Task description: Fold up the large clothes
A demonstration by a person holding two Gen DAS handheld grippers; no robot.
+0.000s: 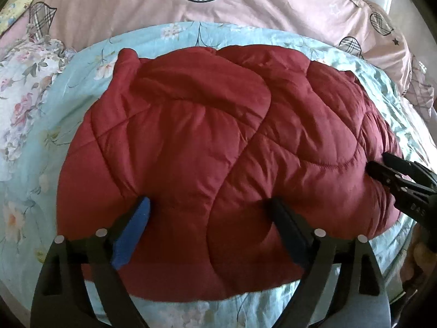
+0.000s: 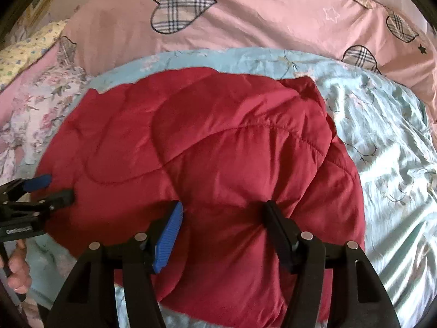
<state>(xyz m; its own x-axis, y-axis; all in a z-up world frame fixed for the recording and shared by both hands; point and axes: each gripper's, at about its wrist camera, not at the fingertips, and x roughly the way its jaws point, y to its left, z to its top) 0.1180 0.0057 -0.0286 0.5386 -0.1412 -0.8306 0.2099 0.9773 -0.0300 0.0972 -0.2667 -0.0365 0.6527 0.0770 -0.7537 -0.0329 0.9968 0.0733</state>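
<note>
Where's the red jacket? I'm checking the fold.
In both views the red jacket lies centred on the blue floral sheet, below the pink heart-print duvet.

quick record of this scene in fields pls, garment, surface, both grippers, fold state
garment: red quilted jacket, puffy, bundled into a compact shape
surface: light blue floral sheet on a bed
behind: pink duvet with plaid hearts
left gripper: open, fingers pressed on the jacket's near side
right gripper: open, fingers pressed into the jacket's near side
fold state: sides appear folded in; neither gripper pinches fabric
</note>
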